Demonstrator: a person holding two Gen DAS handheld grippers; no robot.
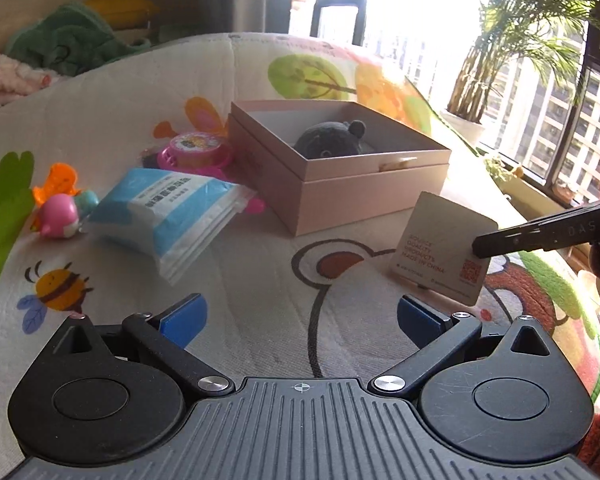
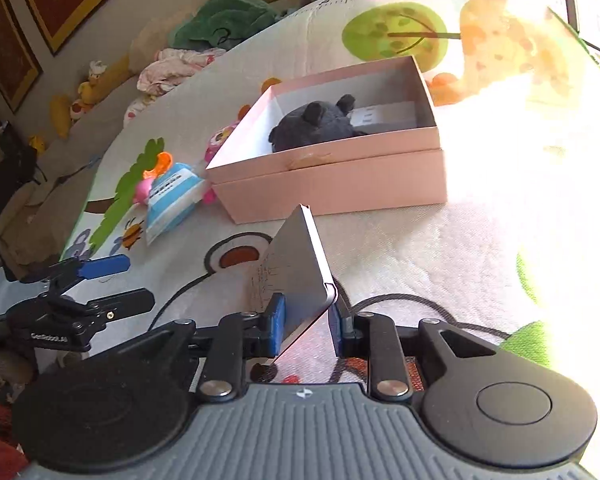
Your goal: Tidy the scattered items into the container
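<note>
A pink box [image 1: 374, 184] stands open on the play mat, with a dark plush toy [image 1: 330, 140] inside; it shows in the right wrist view too [image 2: 340, 192], toy [image 2: 316, 124]. My right gripper [image 2: 306, 320] is shut on a beige square card [image 2: 296, 264] and holds it on edge above the mat, in front of the box. In the left wrist view the card [image 1: 440, 240] hangs from the right gripper's fingers [image 1: 540, 234]. My left gripper [image 1: 300, 314] is open and empty, low over the mat. A blue-white packet [image 1: 164, 216], pink round toy [image 1: 196, 150], pink figure [image 1: 60, 216] and orange toy [image 1: 58, 182] lie left of the box.
The mat [image 1: 240, 272] has cartoon prints. Clothes and plush toys [image 2: 204, 40] lie beyond its far edge. A potted palm [image 1: 500, 40] and window stand to the right. My left gripper shows at the left in the right wrist view [image 2: 116, 280].
</note>
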